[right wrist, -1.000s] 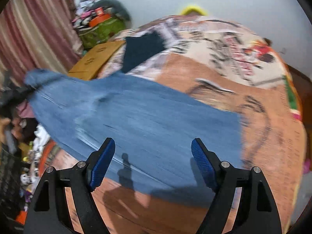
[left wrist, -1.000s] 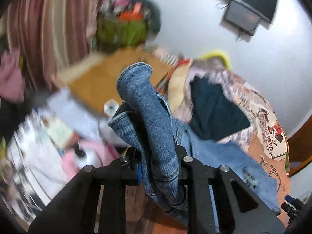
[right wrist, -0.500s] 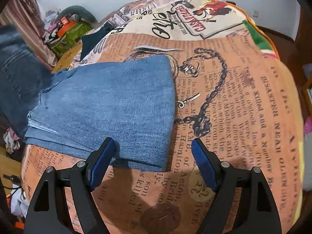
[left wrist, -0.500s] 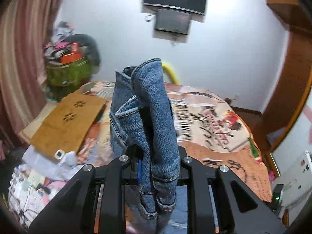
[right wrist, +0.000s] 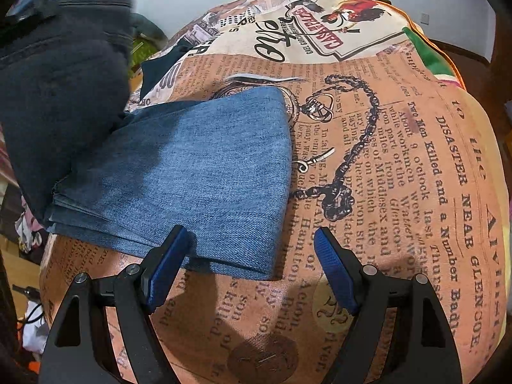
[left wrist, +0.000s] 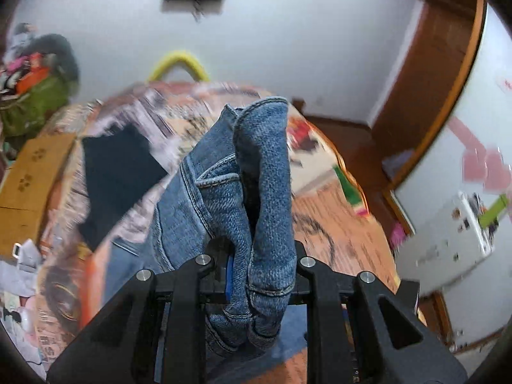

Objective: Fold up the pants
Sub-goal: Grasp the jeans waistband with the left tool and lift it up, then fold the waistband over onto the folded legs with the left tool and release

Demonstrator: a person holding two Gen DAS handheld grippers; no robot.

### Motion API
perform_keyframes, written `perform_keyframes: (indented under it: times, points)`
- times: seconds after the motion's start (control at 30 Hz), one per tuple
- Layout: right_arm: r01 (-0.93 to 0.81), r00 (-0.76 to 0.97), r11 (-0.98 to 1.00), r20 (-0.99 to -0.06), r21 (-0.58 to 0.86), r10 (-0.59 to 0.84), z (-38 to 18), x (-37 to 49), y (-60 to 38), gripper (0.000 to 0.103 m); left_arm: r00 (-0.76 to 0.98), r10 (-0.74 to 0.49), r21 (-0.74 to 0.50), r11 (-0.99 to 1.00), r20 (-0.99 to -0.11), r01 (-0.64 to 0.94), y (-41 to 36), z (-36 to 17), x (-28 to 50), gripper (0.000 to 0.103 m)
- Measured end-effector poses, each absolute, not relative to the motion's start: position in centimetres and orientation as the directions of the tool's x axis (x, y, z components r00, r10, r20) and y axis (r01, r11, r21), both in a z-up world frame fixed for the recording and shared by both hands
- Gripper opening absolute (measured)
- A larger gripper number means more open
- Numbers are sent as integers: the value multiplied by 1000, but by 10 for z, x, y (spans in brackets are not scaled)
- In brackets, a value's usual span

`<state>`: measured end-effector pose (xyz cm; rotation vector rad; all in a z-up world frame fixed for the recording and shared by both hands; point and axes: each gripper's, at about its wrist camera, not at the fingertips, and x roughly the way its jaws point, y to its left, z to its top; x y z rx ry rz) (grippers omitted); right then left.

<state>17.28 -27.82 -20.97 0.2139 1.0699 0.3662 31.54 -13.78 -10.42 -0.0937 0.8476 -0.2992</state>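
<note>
Your left claw (left wrist: 256, 265) is clamped on a bunched fold of the jeans (left wrist: 256, 172), holding that thick seamed end up above the bed (left wrist: 339, 224). Your right claw (right wrist: 248, 256) stands wide apart with nothing between its blue pads (right wrist: 334, 273), hovering just over the near edge of the bed (right wrist: 400, 166). There the folded legs of the jeans (right wrist: 198, 179) lie flat on the newspaper-print cover, reaching to the bed's left edge.

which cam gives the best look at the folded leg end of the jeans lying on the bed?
Right wrist. The folded leg end lies flat on the newsprint bedspread, edges and layers sharp, just ahead of the open right tool. Left wrist shows mostly the bunched waistband clamped in the left tool; the leg end is hidden.
</note>
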Motion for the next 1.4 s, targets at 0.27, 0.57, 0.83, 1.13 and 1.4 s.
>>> perform_keyframes:
  times: [0.27,0.57,0.83,1.13,1.4]
  points:
    - [-192,432,923,-816,332,384,-208,173,-278,78,483,-290,-151,940,-826,306,-178,-143,315,33]
    - [-195,441,932,-821,306,362,-206,172,-273,78,522,-354,-215,926,-776,309,-156,-119,305,77]
    - [-195,441,938,-829,286,344,-205,172,-270,78,588,-76,9,990,-805,140,-88,-138,355,85]
    - [-196,439,945,-838,263,325,-204,176,-264,78,437,153,205,976,-886,75,-39,-231,424,86]
    - [-210,447,947,-838,243,314,-198,179,-259,78,375,153,223,963,-914,151,-2,-277,395,94]
